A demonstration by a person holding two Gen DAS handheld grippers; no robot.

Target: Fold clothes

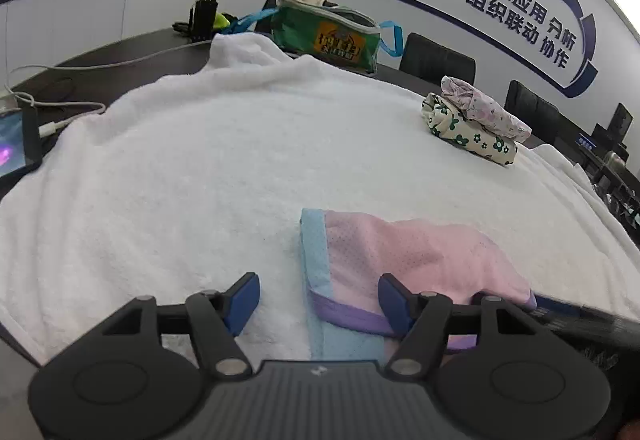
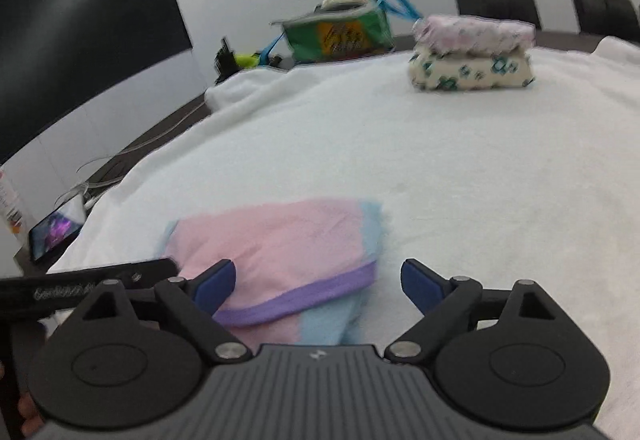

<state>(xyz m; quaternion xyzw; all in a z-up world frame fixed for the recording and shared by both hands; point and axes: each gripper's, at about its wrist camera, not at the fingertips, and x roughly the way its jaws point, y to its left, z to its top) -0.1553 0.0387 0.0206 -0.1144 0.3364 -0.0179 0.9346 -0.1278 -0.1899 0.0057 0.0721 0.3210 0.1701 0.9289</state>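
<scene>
Pink mesh garment w/ blue & purple trim (image 1: 404, 256), folded, on white terry towel (image 1: 200, 159). Left gripper (image 1: 320, 300), right gripper (image 2: 318, 286): both wide, empty.

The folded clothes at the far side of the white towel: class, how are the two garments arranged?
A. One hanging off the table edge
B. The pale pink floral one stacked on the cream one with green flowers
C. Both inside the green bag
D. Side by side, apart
B: the pale pink floral garment lies directly on top of the cream green-flowered one, both resting on the white towel.
</scene>
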